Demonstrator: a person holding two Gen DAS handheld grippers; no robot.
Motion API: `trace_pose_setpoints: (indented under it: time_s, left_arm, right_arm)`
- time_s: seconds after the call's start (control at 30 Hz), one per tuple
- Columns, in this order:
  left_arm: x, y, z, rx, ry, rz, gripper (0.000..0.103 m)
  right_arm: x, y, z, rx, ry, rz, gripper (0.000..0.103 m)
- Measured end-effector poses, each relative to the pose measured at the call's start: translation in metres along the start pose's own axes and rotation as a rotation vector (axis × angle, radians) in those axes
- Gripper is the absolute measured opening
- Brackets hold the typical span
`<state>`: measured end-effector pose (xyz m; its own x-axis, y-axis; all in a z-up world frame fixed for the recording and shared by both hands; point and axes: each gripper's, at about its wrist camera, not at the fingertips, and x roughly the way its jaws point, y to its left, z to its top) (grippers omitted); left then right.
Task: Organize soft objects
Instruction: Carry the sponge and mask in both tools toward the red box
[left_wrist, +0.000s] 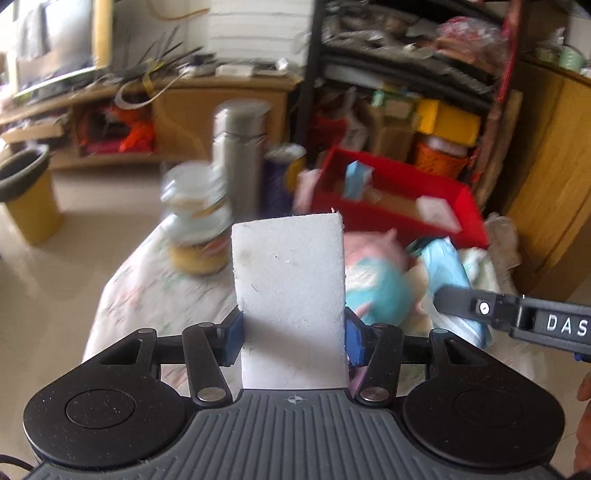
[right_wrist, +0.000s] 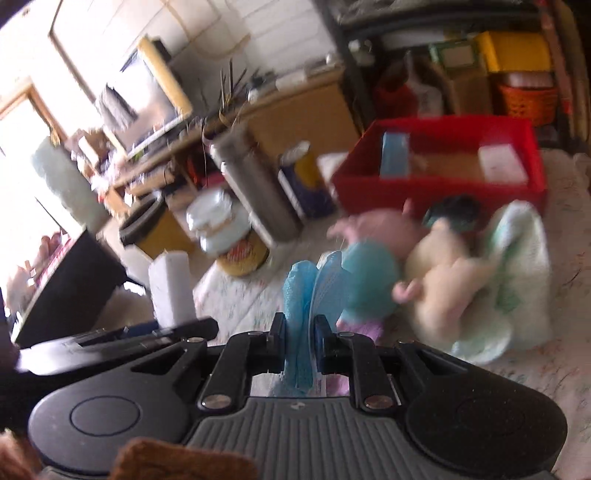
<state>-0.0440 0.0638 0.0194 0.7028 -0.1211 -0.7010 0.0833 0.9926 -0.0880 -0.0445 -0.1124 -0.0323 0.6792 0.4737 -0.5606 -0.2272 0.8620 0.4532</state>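
My left gripper (left_wrist: 293, 332) is shut on a white foam sponge block (left_wrist: 290, 284) and holds it upright above the cloth-covered table (left_wrist: 147, 280). The block also shows in the right wrist view (right_wrist: 170, 291). My right gripper (right_wrist: 300, 341) is shut on a blue mesh cloth (right_wrist: 301, 295); its body shows in the left wrist view (left_wrist: 517, 317). A red bin (left_wrist: 399, 199) (right_wrist: 443, 184) sits at the back of the table with several items inside. In front of it lie a pink and teal plush doll (right_wrist: 369, 258), a beige plush (right_wrist: 443, 280) and a pale green towel (right_wrist: 517, 266).
A steel flask (left_wrist: 240, 155), a glass jar with a yellow base (left_wrist: 199, 221) and a blue-yellow can (left_wrist: 280, 177) stand at the table's back left. A yellow bin (left_wrist: 29, 192) stands on the floor. Cluttered shelves (left_wrist: 406, 74) rise behind the table.
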Motion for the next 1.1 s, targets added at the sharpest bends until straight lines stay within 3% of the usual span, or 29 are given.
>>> trace_pose_setpoints:
  time_s: [0.13,0.27,0.4,0.6,1.1]
  left_arm:
    - [0.010,-0.031,0.025,0.078,-0.070,0.004,0.054]
    - [0.023,-0.050,0.047,0.088,-0.091,-0.026,0.054]
    - [0.029,-0.066,0.059,0.120,-0.123,-0.021,0.054]
    - [0.043,-0.075,0.077,0.126,-0.136,-0.020,0.054]
    - [0.073,-0.092,0.117,0.131,-0.183,-0.003,0.055]
  right_arm:
    - [-0.026,-0.004,0.019,-0.011,-0.121,-0.015,0.000]
    - [-0.038,-0.014,0.038,-0.030,-0.227,-0.089,0.000]
    - [-0.036,-0.025,0.054,-0.013,-0.260,-0.109,0.000]
    - [-0.033,-0.024,0.067,-0.089,-0.306,-0.155,0.000]
    - [-0.011,-0.052,0.105,-0.119,-0.345,-0.236,0.000]
